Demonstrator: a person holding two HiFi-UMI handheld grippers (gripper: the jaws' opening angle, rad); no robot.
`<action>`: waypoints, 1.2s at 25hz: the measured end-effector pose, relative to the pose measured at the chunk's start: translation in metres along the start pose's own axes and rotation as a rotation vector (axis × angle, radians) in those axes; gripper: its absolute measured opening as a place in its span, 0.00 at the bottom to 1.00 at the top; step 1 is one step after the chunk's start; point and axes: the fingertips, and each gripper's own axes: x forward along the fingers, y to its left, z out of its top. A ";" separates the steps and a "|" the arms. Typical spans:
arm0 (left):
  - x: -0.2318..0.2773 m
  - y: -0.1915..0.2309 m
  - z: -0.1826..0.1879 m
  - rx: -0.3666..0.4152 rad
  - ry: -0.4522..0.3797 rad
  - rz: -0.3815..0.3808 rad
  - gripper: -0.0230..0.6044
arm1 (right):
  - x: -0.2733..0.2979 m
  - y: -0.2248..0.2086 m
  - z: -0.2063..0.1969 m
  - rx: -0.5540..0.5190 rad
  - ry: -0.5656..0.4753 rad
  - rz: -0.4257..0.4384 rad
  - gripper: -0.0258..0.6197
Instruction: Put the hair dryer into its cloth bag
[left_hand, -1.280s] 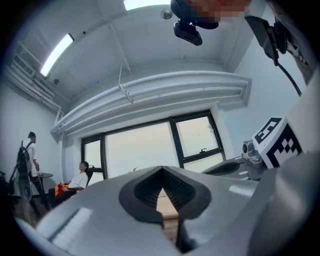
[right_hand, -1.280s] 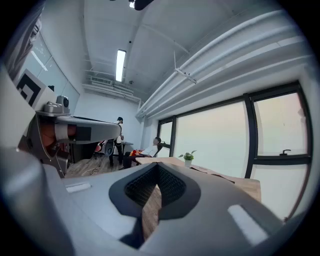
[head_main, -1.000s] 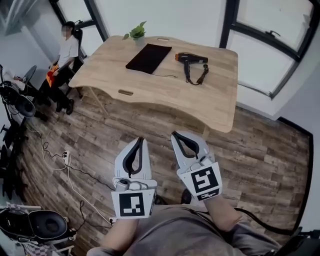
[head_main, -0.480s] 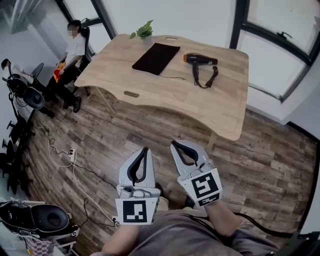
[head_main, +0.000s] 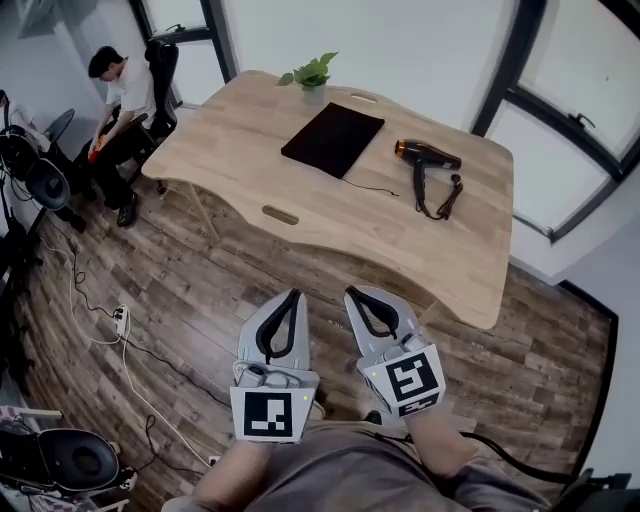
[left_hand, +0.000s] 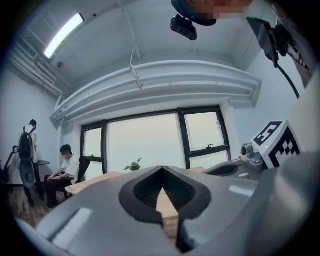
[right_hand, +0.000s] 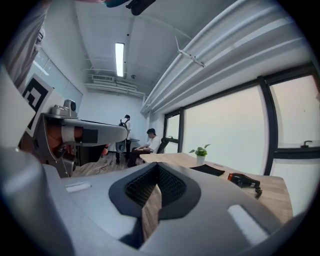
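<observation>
Head view has the hair dryer (head_main: 425, 155) lying on its side on the wooden table (head_main: 230, 150), at about one o'clock from the two grippers and well apart from them. Its orange-tipped nozzle points toward ten o'clock and its handle runs toward six. Its dark cord (head_main: 443, 200) is bunched in a loop at the handle's end. The cloth bag (head_main: 333, 139) lies flat and black just beside it, at the dryer's nine o'clock, with a thin string trailing from its near corner. A small potted plant (head_main: 312, 75) stands at the bag's eleven o'clock.

The dryer looks like a rigid plastic shell with some heft and a smooth barrel that could slip. The handle, close under the barrel, is probably the surest place to pinch it. The cord is limp and will likely drag behind, so it needs tucking in. The bag seems soft and collapsed, so its mouth would have to be lifted open by one gripper while the other feeds the dryer in, nozzle first.

The left gripper (head_main: 290, 296) and right gripper (head_main: 352, 293) sit side by side low in front of the person's torso. They are above the plank floor (head_main: 180, 290), short of the table edge, and aim roughly level toward twelve o'clock. Each gripper view shows its own jaws pressed tip to tip with nothing between them. In the right gripper view the dryer (right_hand: 243, 180) shows at three o'clock, past the bag (right_hand: 210, 170).
</observation>
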 end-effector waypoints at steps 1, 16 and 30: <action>0.007 0.013 0.002 0.002 -0.011 -0.009 0.04 | 0.014 0.001 0.004 -0.001 0.006 -0.008 0.08; 0.081 0.118 -0.014 -0.058 -0.036 -0.110 0.04 | 0.137 -0.009 0.024 -0.015 0.068 -0.089 0.08; 0.224 0.153 -0.057 -0.059 0.071 -0.185 0.04 | 0.245 -0.119 -0.014 0.068 0.135 -0.156 0.08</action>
